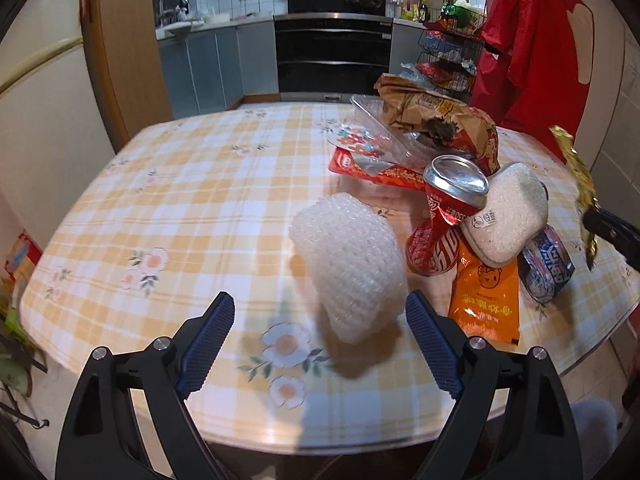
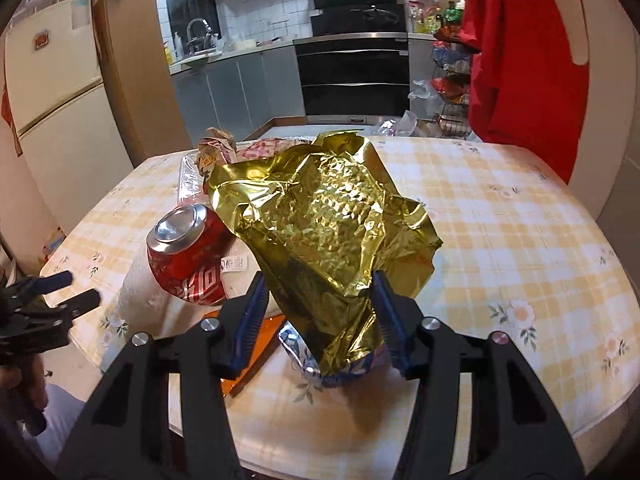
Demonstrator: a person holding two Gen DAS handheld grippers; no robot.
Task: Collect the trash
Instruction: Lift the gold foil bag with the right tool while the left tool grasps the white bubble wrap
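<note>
A white bubble-wrap wad (image 1: 348, 268) lies on the checked tablecloth (image 1: 180, 200), just ahead of my left gripper (image 1: 320, 300). That gripper is open, and the wad's near end reaches between its blue pads without touching them. My right gripper (image 2: 320, 284) is shut on a crumpled gold foil wrapper (image 2: 324, 220) and holds it above the table. Its gold edge (image 1: 576, 176) shows at the far right in the left wrist view. A crushed red cola can (image 1: 444, 208) leans on a white foam pad (image 1: 508, 216). An orange packet (image 1: 486, 300) and a blue-silver wrapper (image 1: 548, 264) lie beside them.
A brown paper bag (image 1: 432, 116), a clear plastic tray (image 1: 380, 136) and a red packet (image 1: 360, 168) are piled farther back. A red garment (image 1: 536, 40) hangs beyond the table's right side, beside a wire rack (image 1: 448, 60). A fridge (image 2: 60, 100) stands at the left.
</note>
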